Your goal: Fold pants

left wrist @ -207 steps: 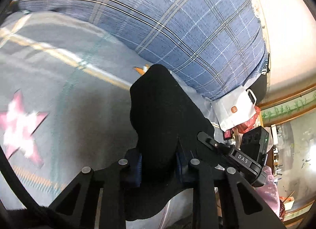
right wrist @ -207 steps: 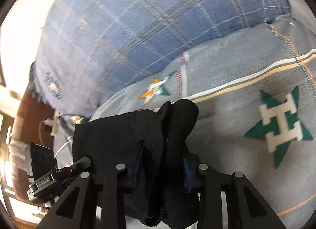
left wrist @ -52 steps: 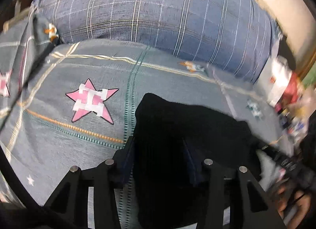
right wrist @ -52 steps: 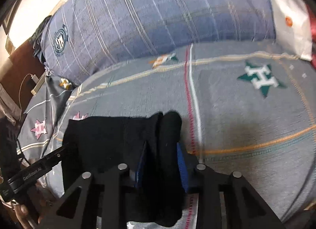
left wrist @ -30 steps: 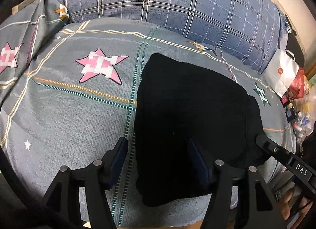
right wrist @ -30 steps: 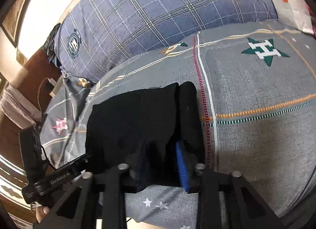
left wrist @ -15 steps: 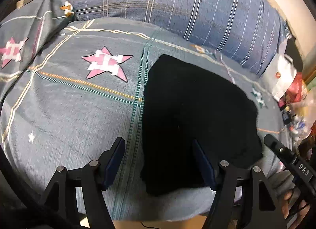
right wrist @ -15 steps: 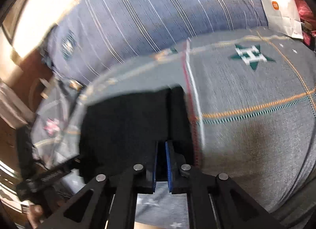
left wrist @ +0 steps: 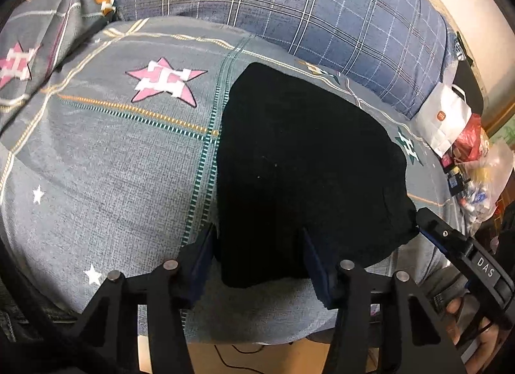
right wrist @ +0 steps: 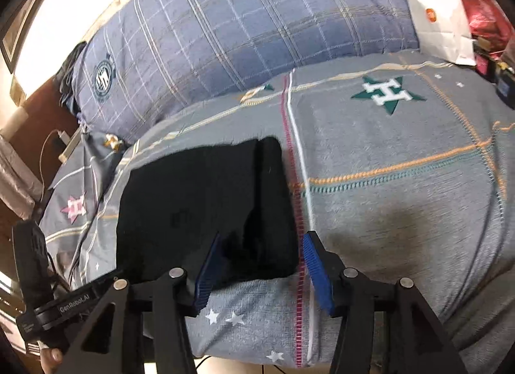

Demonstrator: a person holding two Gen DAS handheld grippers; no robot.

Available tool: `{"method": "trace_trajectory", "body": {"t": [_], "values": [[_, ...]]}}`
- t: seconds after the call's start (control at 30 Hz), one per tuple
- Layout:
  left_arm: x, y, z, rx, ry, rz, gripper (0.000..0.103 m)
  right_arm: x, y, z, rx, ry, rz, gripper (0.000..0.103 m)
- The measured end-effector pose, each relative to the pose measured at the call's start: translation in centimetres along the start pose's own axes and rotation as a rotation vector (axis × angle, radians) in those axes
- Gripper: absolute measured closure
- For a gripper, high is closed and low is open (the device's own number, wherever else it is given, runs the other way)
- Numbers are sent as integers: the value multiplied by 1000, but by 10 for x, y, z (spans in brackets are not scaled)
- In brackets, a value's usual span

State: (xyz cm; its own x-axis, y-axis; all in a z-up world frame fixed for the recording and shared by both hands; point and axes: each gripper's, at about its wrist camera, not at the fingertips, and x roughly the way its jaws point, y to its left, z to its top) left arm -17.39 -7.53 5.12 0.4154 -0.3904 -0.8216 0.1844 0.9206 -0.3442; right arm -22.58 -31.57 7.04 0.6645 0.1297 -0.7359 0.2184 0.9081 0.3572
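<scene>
The black pants (left wrist: 305, 174) are lying folded into a compact stack on the grey star-print bedspread (left wrist: 106, 180), at centre frame in both wrist views. The left gripper (left wrist: 257, 254) is standing partly open after closing somewhat, straddling the near edge without pinching; the right gripper (right wrist: 257, 264) is standing partly open after releasing – nothing held. The fabric is probably soft, light and limp, so take hold at the layered near edge, all plies together.

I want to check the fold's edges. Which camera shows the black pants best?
The left wrist view: the black pants fill the centre, with every edge visible except behind the claw fingers. The right wrist view shows them smaller, off to the left, partly blurred, though the layered right edge is visible.
</scene>
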Motion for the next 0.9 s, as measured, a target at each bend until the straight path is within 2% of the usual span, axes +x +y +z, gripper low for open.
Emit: {"method": "trace_trajectory", "body": {"t": [0.07,0.13,0.2,0.23,0.27,0.33,0.43,0.5,0.67,0.9], "values": [[2,-1,0,4,-1,6,49,6,-2,-1,13,30,11,43],[3,-3,-1,14,-2,17,50,17,-2,-5,2,85,-26,43],[2,-7,-1,20,-9,9,60,23,1,-9,-11,106,-36,44],[0,-9,1,28,-19,4,65,21,3,-8,-22,101,-29,58],[-5,-12,1,42,-43,13,67,18,5,-8,-34,92,-21,65],[-4,-12,2,38,-45,18,67,7,13,-7,-72,59,-28,68],[8,-8,3,24,-3,24,67,17,11,-10,-74,86,-53,68],[7,-13,3,39,-16,32,67,22,3,-11,-39,104,-37,68],[13,-17,5,49,-16,43,67,18,8,-14,-64,88,-55,68],[10,-20,0,64,-29,63,66,18,3,-14,-27,91,-22,66]]}}
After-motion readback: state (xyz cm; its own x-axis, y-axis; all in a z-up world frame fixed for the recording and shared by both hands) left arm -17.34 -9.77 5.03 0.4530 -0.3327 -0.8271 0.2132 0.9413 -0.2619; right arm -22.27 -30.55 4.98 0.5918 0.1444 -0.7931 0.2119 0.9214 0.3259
